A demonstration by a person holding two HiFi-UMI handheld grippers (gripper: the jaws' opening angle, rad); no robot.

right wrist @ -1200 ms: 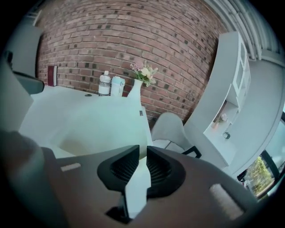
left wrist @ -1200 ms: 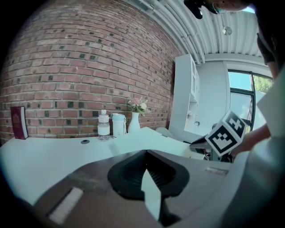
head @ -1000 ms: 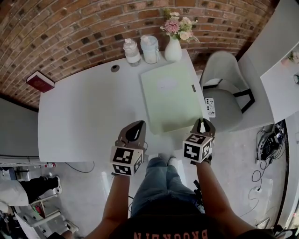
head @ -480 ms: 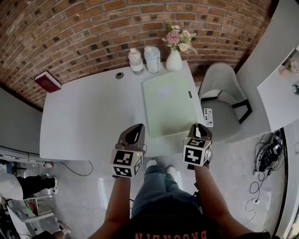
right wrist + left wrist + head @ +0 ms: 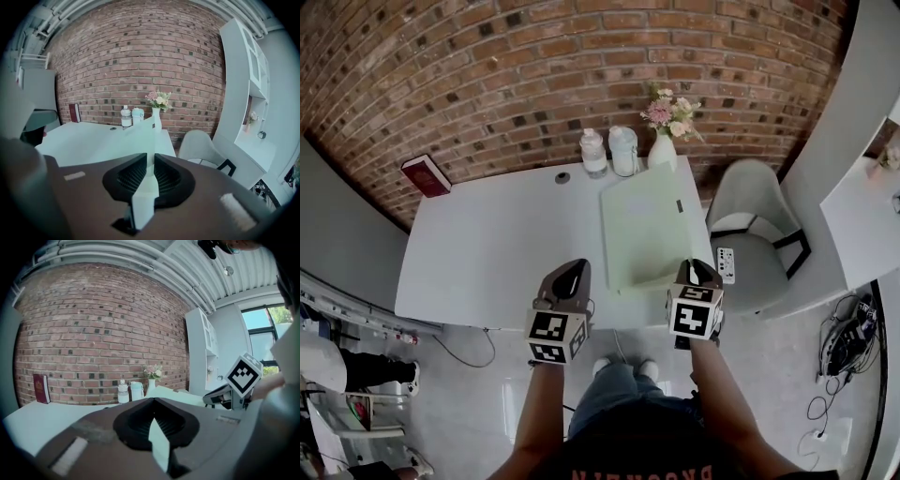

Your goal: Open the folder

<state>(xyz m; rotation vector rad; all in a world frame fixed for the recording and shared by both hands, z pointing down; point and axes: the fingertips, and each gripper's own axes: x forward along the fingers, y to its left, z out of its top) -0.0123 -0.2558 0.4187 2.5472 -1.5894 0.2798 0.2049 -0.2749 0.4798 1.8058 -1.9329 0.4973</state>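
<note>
A pale green folder [image 5: 647,225] lies on the right part of the white table [image 5: 487,253]. My right gripper [image 5: 695,272] is at its near right corner, shut on the cover. In the right gripper view the cover [image 5: 143,129] runs edge-on from between the jaws [image 5: 151,161] toward the wall, lifted off the table. My left gripper [image 5: 572,272] hovers over the table's near edge, just left of the folder and apart from it. Its jaws [image 5: 153,401] meet at the tips and I see nothing of the folder in them. The folder [image 5: 173,394] shows to their right.
Against the brick wall stand two jars [image 5: 593,152] and a white vase of flowers [image 5: 664,150]. A red book [image 5: 424,175] rests at the far left corner. A grey chair [image 5: 750,234] sits right of the table, with a small white remote [image 5: 727,265] by the table's right edge.
Both grippers have risen. The right one has brought the folder's near right corner up with it, so the cover now tilts off the table. The head view has shifted back.
</note>
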